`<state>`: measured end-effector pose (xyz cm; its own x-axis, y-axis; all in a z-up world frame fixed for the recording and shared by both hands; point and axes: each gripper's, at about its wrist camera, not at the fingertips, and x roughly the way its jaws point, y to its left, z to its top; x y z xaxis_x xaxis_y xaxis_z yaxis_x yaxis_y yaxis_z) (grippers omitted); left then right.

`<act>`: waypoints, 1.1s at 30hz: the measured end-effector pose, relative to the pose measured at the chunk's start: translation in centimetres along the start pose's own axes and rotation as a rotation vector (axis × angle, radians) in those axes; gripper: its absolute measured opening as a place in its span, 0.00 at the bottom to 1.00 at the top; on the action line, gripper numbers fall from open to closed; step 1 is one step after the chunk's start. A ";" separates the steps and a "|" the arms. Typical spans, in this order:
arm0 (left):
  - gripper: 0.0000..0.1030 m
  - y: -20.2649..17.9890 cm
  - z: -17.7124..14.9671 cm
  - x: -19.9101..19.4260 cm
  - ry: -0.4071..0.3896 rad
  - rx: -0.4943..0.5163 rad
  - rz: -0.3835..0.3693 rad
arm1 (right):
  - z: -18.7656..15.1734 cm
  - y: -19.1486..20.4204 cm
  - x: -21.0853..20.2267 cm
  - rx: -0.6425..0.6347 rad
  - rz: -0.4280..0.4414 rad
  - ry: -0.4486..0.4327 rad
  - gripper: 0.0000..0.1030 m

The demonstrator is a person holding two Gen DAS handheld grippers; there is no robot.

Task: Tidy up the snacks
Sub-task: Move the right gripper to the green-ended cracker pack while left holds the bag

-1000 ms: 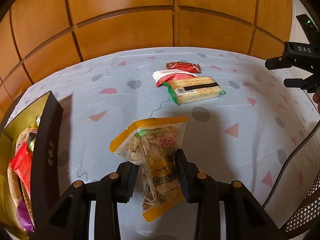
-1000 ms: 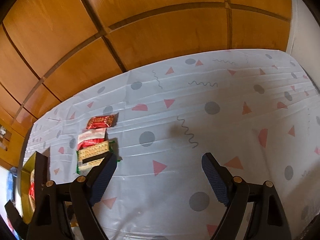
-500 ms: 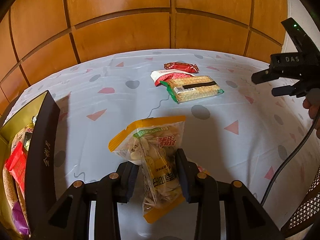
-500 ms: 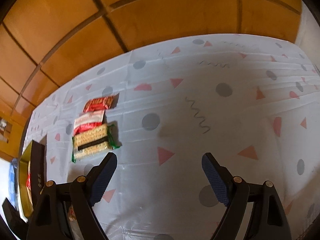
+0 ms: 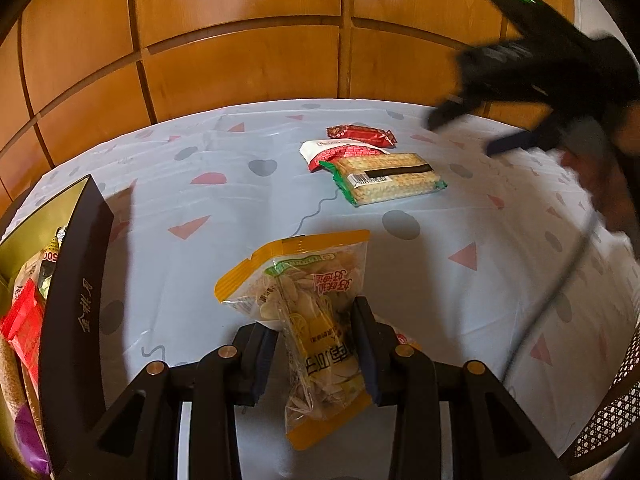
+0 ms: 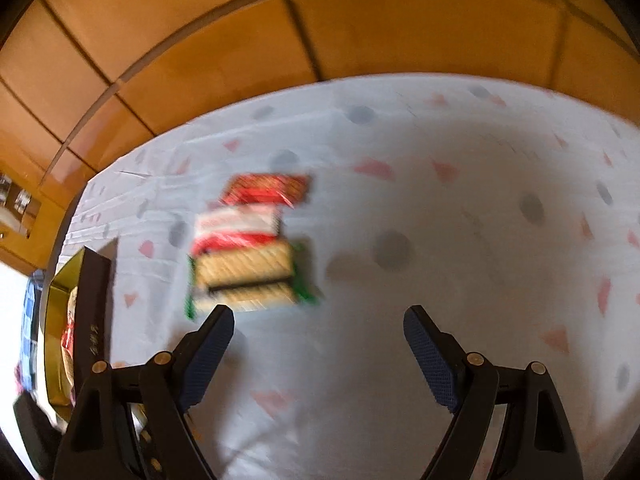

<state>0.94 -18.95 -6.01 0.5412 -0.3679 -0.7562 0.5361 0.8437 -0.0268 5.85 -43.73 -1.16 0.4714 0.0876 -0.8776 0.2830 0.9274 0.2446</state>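
Note:
My left gripper is shut on a clear yellow-edged bag of seeds and holds it above the table. A dark box with snacks inside stands at the left. A cracker pack, a red-and-white packet and a small red packet lie in a row at the table's middle. My right gripper is open and empty, just short of the cracker pack; it shows blurred at the upper right of the left wrist view.
The table carries a pale cloth with triangles and dots. A wooden panelled wall runs behind it. A black cable hangs at the right, by a woven chair. The box also shows at the left of the right wrist view.
My right gripper has swung left and closer to the row of packets, still open. My left gripper keeps the seed bag and has barely moved.

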 end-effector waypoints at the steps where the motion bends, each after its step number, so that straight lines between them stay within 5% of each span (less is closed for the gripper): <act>1: 0.37 0.0 0.0 0.0 0.000 -0.001 -0.002 | 0.7 0.8 0.4 -0.017 0.001 -0.004 0.85; 10: 0.37 0.3 -0.1 0.0 -0.004 -0.015 -0.018 | 5.0 5.1 6.8 -0.104 -0.035 0.053 0.85; 22: 0.38 0.6 -0.1 0.1 -0.004 -0.039 -0.035 | -2.4 4.2 5.0 -0.212 0.103 0.264 0.84; 28: 0.38 0.5 -0.1 0.1 -0.001 -0.033 -0.026 | -0.7 3.1 3.8 -0.176 0.032 0.145 0.84; 33: 0.38 0.3 0.0 0.1 0.002 -0.027 -0.019 | 2.1 5.8 4.7 -0.222 0.007 0.035 0.84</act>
<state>1.14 -18.68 -6.12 0.5298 -0.3838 -0.7563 0.5289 0.8466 -0.0591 11.47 -38.70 -2.94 0.4419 0.1036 -0.8911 0.0867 0.9837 0.1574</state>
